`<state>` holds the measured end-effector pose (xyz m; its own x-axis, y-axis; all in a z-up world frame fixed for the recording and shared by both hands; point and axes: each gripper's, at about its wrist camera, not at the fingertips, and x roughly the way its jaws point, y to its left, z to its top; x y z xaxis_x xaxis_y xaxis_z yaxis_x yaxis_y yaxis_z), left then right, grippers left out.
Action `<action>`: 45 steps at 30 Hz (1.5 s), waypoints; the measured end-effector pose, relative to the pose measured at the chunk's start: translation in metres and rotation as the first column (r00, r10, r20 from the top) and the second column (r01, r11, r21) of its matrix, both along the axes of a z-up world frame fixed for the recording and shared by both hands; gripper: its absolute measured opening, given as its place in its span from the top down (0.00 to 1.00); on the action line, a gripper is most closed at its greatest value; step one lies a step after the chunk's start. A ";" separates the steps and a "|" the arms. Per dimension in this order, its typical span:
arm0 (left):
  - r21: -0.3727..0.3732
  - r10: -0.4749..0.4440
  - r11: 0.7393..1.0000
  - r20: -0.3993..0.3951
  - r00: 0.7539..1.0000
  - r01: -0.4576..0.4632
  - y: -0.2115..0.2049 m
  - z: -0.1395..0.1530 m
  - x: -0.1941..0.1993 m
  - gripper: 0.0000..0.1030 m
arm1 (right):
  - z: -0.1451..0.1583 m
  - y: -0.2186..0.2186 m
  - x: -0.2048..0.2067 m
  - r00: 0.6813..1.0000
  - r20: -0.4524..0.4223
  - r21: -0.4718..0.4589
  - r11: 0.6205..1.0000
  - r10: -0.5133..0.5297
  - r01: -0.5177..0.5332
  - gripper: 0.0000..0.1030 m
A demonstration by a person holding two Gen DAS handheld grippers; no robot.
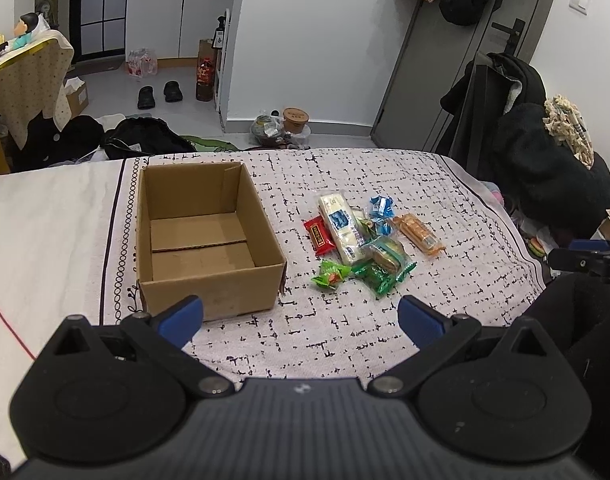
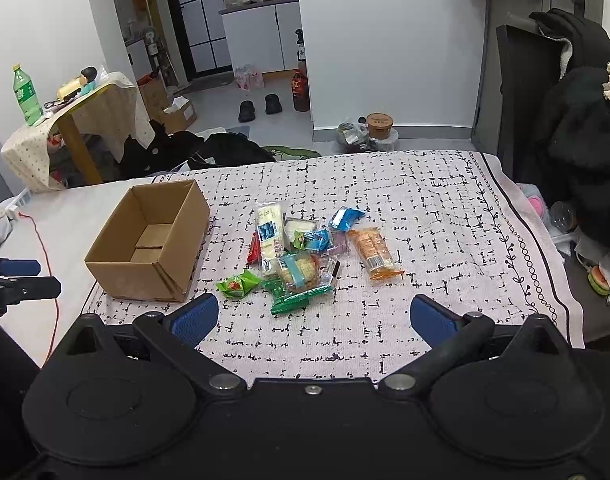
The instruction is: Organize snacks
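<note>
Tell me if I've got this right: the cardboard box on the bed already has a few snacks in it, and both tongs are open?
Not quite. The cardboard box is empty, as the left wrist view shows; the snacks lie beside it on the bedspread. Both tongs, left and right, are indeed open.

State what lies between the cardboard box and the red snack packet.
Only bare patterned cloth separates the cardboard box from the red snack packet, seen in the left wrist view.

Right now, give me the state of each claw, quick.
Left claw: open, holding nothing, hovering over the blanket near the cardboard box.
Right claw: open, holding nothing, short of the snack pile.
</note>
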<state>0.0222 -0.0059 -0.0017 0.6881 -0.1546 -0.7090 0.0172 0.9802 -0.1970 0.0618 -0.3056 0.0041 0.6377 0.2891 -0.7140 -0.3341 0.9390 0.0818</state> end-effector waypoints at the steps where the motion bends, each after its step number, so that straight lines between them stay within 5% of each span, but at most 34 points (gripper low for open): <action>1: -0.001 0.001 1.000 0.000 1.000 -0.001 0.000 0.000 0.000 0.00 | 0.000 0.001 0.000 1.000 0.000 -0.001 1.000 0.000 0.000 0.00; 20: -0.013 -0.009 1.000 0.023 1.000 0.009 0.003 0.005 0.003 0.00 | -0.007 0.000 0.006 1.000 -0.013 0.055 0.998 0.027 -0.026 0.00; 35: -0.009 -0.033 0.999 -0.012 0.999 0.032 0.006 -0.007 0.055 0.01 | -0.037 0.004 0.040 0.996 -0.091 0.073 0.997 0.026 -0.020 0.06; 45: 0.009 -0.134 0.991 -0.042 0.990 0.135 -0.013 -0.020 0.085 0.02 | -0.053 0.012 0.059 0.992 -0.124 0.067 0.998 0.020 -0.012 0.14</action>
